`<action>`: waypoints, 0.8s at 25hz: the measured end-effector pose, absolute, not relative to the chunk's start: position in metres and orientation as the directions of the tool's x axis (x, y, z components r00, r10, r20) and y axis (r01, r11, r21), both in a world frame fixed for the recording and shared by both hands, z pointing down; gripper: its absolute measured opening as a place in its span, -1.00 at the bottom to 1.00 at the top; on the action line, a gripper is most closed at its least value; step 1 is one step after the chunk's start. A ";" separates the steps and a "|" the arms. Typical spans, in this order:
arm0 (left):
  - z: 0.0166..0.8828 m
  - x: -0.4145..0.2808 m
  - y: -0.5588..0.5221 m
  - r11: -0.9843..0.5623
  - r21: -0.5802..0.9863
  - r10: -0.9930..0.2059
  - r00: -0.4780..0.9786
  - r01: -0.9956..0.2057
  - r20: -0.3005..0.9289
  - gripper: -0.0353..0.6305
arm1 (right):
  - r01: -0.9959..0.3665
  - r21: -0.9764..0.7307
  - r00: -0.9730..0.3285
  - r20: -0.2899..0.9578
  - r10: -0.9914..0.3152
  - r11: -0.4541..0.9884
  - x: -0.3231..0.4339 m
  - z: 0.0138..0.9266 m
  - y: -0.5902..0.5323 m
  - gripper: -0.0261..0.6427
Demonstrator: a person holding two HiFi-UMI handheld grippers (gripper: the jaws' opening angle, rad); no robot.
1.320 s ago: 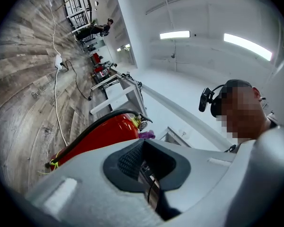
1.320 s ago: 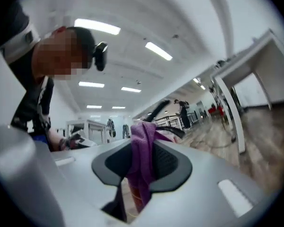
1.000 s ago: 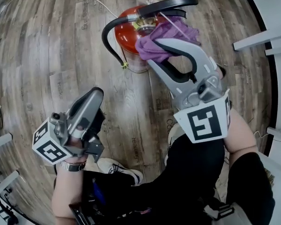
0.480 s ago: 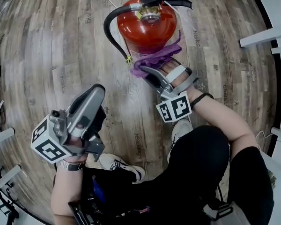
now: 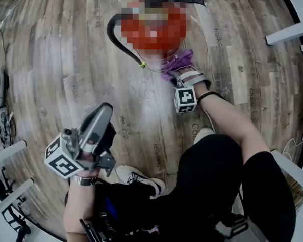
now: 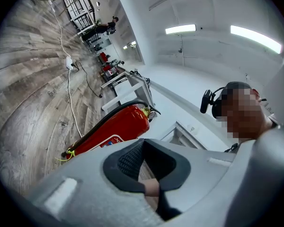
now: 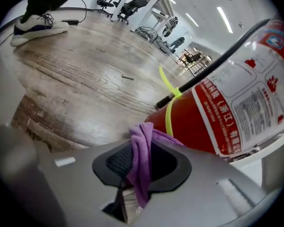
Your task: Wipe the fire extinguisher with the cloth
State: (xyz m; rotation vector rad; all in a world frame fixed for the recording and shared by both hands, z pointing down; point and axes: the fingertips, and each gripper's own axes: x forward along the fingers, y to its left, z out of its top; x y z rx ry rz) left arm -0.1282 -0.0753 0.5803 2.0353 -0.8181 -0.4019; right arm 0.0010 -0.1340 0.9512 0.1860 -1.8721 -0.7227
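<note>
The red steel fire extinguisher [image 6: 113, 129] is standing upright on the grey-brown wooden plank floor [image 5: 65, 59], at the far middle of the scene ahead of the person, with its black rubber hose [image 5: 113, 37] curving down its left side. The right gripper [image 5: 178, 73] is reaching low along the cylinder's near right side, pointing downward, and its jaws are clamping a bunched purple microfibre cloth [image 7: 141, 150] between the pads. In the right gripper view the free fold of the cloth is lying against the lower red wall, just beside a thin yellow plastic tie [image 7: 169, 112]; it looks to be touching, though the contact itself is not fully showing. The left gripper [image 5: 102, 111] is hanging idle at the near left, well apart from the extinguisher, its jaws pressed together with nothing between them, only aiming roughly level toward the cylinder. Judging by this, the wiping is under way and not finished: the cloth is working 1 low patch on the near right flank, while the left side, the far side, the hose and the black handle at the top are not being reached right now. No dust or streaks are showing on the red paint, so how much surface is already clean I cannot tell.
</note>
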 end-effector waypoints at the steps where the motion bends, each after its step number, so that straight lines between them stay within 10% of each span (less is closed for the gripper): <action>1: 0.581 -0.129 -0.075 -0.393 0.829 -0.683 0.730 -0.397 0.026 -0.90 | 0.186 0.559 -0.423 0.788 -0.448 0.808 0.002 0.946 -0.134 -0.66; 12: 0.572 -0.124 -0.093 -0.413 0.826 -0.680 0.733 -0.384 0.001 -0.90 | -0.375 0.322 -0.766 0.421 -0.486 0.869 -0.010 0.675 -0.146 -0.67; 20: 0.556 -0.108 -0.099 -0.454 0.823 -0.657 0.753 -0.342 -0.050 -0.90 | -0.581 0.285 -0.740 0.204 -0.640 0.762 0.035 0.528 -0.182 -0.67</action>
